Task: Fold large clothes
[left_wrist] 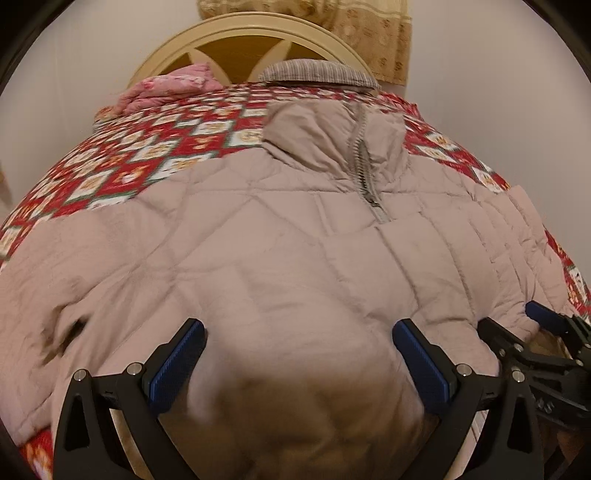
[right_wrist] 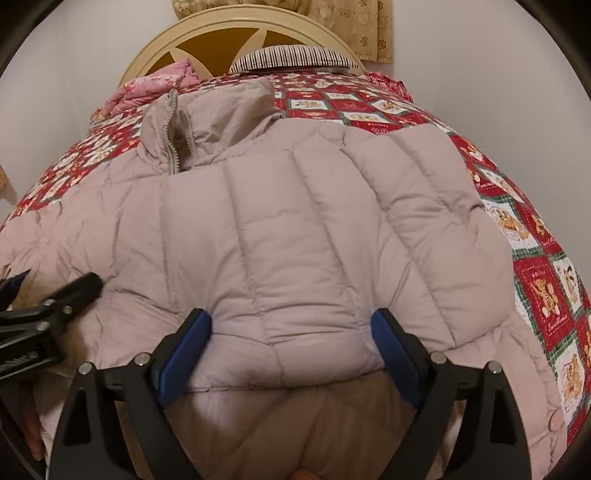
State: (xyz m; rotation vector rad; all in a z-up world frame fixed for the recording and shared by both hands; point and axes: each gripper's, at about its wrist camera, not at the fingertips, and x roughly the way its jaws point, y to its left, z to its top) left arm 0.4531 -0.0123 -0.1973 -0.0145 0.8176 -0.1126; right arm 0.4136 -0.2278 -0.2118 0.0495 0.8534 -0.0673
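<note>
A large pale pink quilted jacket (left_wrist: 280, 229) lies spread on the bed, collar and zipper (left_wrist: 364, 166) toward the headboard. In the right wrist view the jacket (right_wrist: 295, 229) has a sleeve folded across its body, with the collar (right_wrist: 207, 118) at upper left. My left gripper (left_wrist: 299, 332) is open, its blue pads either side of a bulge of jacket fabric near the hem. My right gripper (right_wrist: 291, 325) is open, its pads straddling the folded sleeve's end. The right gripper also shows at the right edge of the left wrist view (left_wrist: 532, 332), and the left gripper at the left edge of the right wrist view (right_wrist: 55, 291).
The bed has a red patchwork quilt (left_wrist: 155, 155) with cartoon squares. A pink folded blanket (left_wrist: 166, 86) and a striped pillow (left_wrist: 317, 72) lie by the round cream headboard (left_wrist: 243, 33). A patterned curtain (left_wrist: 369, 33) hangs behind. White walls flank the bed.
</note>
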